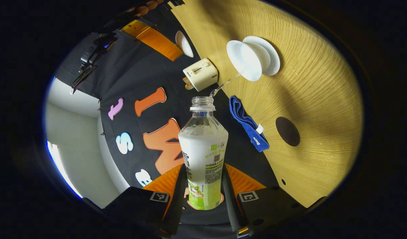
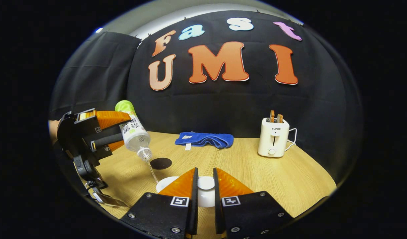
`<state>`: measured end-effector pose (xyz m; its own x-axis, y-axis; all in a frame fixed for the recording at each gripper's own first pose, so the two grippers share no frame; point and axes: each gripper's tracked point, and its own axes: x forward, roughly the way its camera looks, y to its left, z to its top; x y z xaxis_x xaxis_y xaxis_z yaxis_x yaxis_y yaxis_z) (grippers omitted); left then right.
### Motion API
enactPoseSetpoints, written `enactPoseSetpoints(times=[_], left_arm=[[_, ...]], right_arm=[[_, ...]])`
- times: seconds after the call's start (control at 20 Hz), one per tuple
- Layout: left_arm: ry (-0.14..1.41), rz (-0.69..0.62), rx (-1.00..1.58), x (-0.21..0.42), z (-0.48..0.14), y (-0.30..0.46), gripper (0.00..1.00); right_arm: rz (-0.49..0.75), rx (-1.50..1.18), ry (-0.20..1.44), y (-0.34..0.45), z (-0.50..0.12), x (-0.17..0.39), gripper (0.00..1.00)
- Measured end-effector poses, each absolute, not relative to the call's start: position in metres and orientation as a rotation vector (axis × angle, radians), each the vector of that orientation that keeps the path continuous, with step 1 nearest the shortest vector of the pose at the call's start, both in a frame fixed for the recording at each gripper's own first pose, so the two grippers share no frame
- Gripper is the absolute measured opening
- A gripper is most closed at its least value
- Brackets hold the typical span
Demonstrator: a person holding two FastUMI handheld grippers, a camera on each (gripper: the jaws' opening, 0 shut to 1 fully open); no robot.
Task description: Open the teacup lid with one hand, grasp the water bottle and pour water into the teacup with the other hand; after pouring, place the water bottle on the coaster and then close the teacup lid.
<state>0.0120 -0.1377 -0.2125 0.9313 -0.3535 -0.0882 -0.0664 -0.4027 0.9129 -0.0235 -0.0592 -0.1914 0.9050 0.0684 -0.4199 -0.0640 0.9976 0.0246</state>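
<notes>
Fingers of your left gripper (image 1: pixel 204 172) are closing on both sides of the water bottle (image 1: pixel 203 139) at its labelled lower body, and it is tipping mouth-forward. Thin clear plastic like this is probably giving under pressure and getting lighter as it empties, so keep holding low on the label, firmly but without crushing. A thin stream is running toward 1 o'clock into the white teacup (image 1: pixel 249 61), likely ceramic and chippable. The dark coaster (image 1: pixel 287 131) is lying at 3 o'clock of the bottle, bare.

Your right gripper (image 2: pixel 205 172) is pinching the smooth white teacup lid (image 2: pixel 206 183), jaws nearly together.

Printed characters and a square code are showing on the bottle's label. Farther off at 2 o'clock, the toaster (image 2: pixel 274 137) is carrying a small brand word.
</notes>
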Motion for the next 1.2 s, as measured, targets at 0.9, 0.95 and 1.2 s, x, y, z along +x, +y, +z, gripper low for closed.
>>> enactPoseSetpoints(times=[0.9,0.95,1.2], left_arm=[[-0.356,-0.387,2.06,0.021,-0.227,-0.176,0.6],[-0.357,-0.389,2.063,0.022,-0.228,-0.176,0.61],[-0.36,-0.397,2.051,0.023,-0.226,-0.179,0.6]], right_arm=[[0.057,0.015,0.433,-0.068,-0.19,-0.026,0.22],[0.058,0.015,0.433,-0.068,-0.19,-0.027,0.22],[0.061,0.019,0.436,-0.068,-0.192,-0.028,0.22]])
